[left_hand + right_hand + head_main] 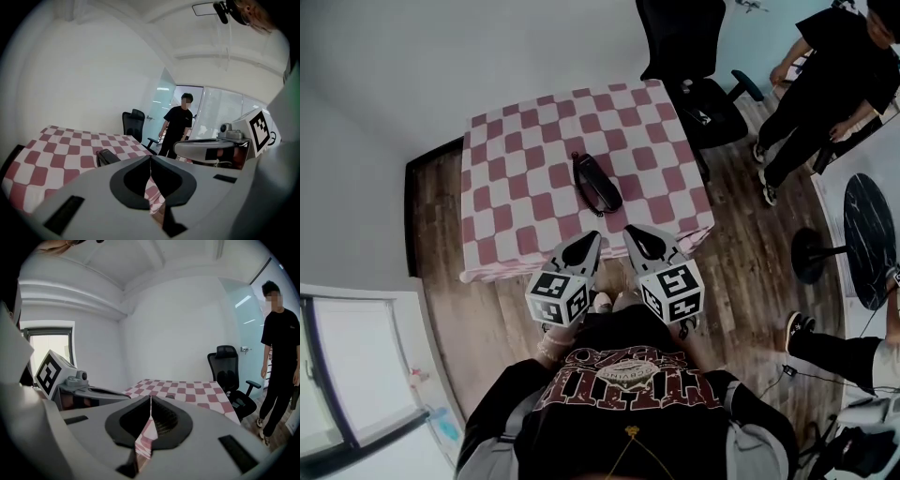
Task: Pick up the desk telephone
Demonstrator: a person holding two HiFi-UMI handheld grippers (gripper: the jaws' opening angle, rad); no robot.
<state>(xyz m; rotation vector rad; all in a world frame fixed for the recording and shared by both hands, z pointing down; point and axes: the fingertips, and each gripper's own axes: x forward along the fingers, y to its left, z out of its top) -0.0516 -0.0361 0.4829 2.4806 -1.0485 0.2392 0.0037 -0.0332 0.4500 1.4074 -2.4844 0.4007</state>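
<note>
Fingers [133,180] of the left gripper [584,242] and right gripper [639,234] are pressed together, empty, at the near edge of the checked tablecloth [506,187]; the black telephone [596,183] lies on it beyond their tips, untouched.

Even, soft indoor light; faint shadows only. Daylight glare at window [47,339] and glass wall [225,110]. Heavy fisheye bending, black vignetted corners in both gripper views. Near foreground slightly soft.
</note>
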